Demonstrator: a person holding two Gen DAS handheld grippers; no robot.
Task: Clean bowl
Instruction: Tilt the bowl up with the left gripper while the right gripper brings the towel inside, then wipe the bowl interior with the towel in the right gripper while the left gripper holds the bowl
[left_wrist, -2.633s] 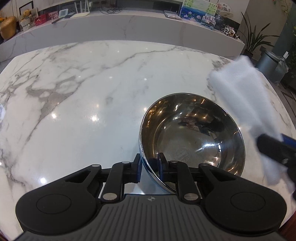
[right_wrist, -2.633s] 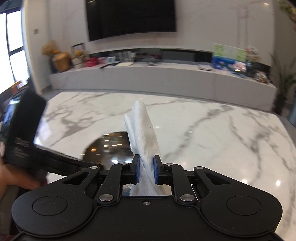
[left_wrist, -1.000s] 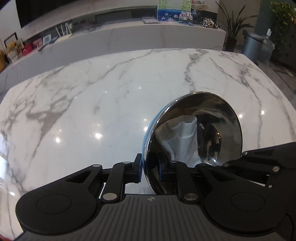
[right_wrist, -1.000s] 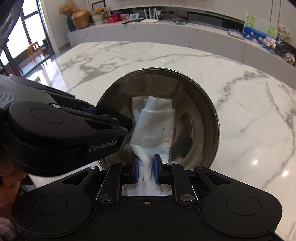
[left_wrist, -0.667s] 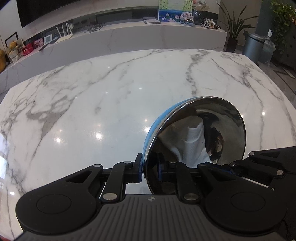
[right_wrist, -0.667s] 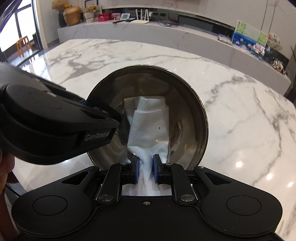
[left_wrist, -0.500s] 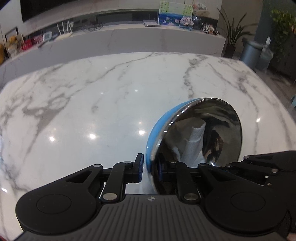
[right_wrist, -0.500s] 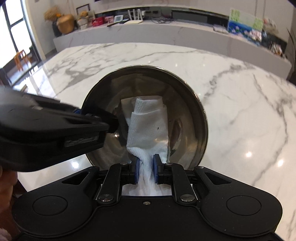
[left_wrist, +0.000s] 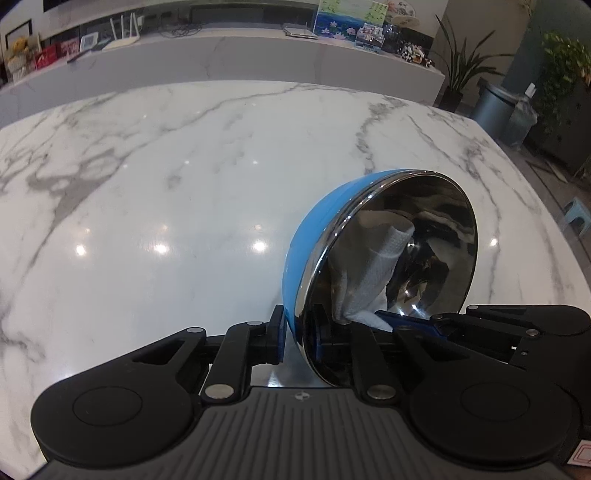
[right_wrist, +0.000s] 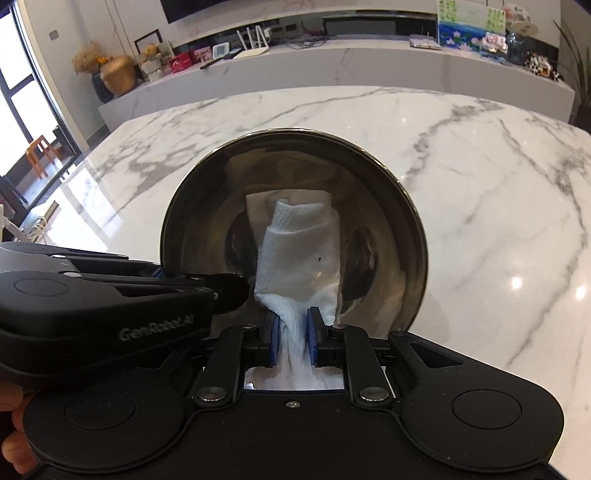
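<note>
A bowl (left_wrist: 436, 221), steel inside and blue outside (left_wrist: 310, 243), stands tipped on edge above the marble table (left_wrist: 147, 184). My left gripper (left_wrist: 299, 328) pinches its near rim, one pad outside and one inside, and its jaws are closing on that rim. My right gripper (right_wrist: 291, 332) is shut on a bunched white paper towel (right_wrist: 299, 251), which lies flat against the bowl's (right_wrist: 207, 221) inner wall. From the left wrist view the towel (left_wrist: 373, 273) and the right gripper's blue pads (left_wrist: 399, 319) show inside the bowl. The left finger (right_wrist: 221, 291) reaches in from the left.
A long marble counter (left_wrist: 221, 62) with small items runs behind the table. To the far right stand a grey waste bin (left_wrist: 495, 110) and potted plants. A person's hand (right_wrist: 14, 443) shows at the lower left of the right wrist view.
The bowl has tipped further onto its edge, showing more of its blue outside. The towel has stayed pressed inside it and shifted a little. Both grips hold.
</note>
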